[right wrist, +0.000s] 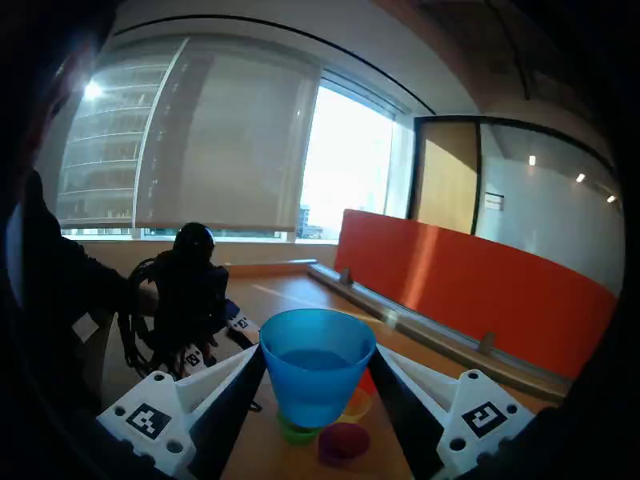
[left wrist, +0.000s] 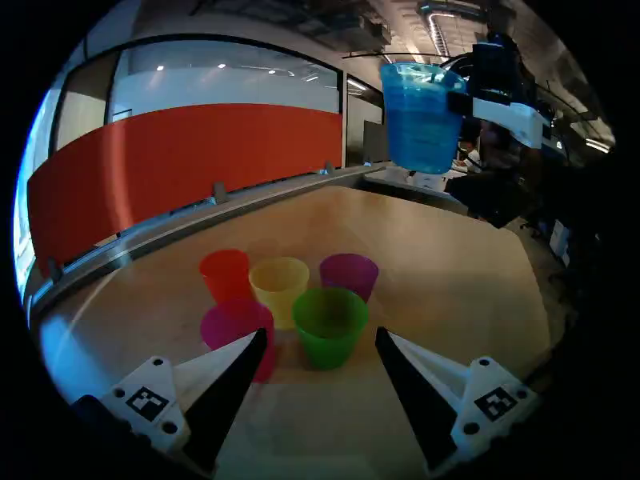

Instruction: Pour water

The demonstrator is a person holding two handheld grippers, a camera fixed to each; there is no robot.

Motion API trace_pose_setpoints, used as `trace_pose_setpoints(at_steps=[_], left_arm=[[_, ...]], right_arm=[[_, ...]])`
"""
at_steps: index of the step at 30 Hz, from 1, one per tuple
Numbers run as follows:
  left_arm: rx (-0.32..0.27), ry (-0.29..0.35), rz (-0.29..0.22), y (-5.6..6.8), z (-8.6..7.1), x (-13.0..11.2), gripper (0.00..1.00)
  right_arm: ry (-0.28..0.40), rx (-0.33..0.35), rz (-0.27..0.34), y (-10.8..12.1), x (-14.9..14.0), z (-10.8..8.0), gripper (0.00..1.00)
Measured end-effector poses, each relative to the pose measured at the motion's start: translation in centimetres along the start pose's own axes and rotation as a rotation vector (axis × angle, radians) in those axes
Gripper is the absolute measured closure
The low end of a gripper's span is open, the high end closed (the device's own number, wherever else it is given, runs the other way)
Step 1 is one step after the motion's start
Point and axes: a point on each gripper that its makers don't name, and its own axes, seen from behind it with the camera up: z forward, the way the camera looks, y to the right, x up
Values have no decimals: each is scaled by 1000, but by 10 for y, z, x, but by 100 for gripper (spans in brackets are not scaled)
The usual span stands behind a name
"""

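Five empty cups stand bunched on the wooden table [left wrist: 448,264]: red [left wrist: 226,272], yellow [left wrist: 279,284], purple [left wrist: 350,274], green [left wrist: 330,324] and pink [left wrist: 236,324]. My left gripper [left wrist: 320,360] is low behind them and open, its fingers flanking the green and pink cups without touching. High above the table hangs a blue cup [left wrist: 420,116], upright and gripped by my right gripper [left wrist: 460,100]. In the right gripper view the blue cup [right wrist: 316,364] holds water, with the right gripper [right wrist: 316,376] shut on its sides. The green cup [right wrist: 296,432] and purple cup [right wrist: 344,442] lie beneath it.
An orange partition [left wrist: 184,168] with a metal rail runs along the table's far edge. In the right gripper view the left gripper [right wrist: 192,320] and the dark sleeve holding it sit at the left. Bright windows [right wrist: 344,176] lie behind.
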Motion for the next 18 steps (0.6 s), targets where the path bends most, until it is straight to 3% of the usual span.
trace_pose_setpoints(at_steps=[18], left_arm=[[-39,-79,30,11,33,-12,0]], right_arm=[[-4,0,4,6,-6,1,9]])
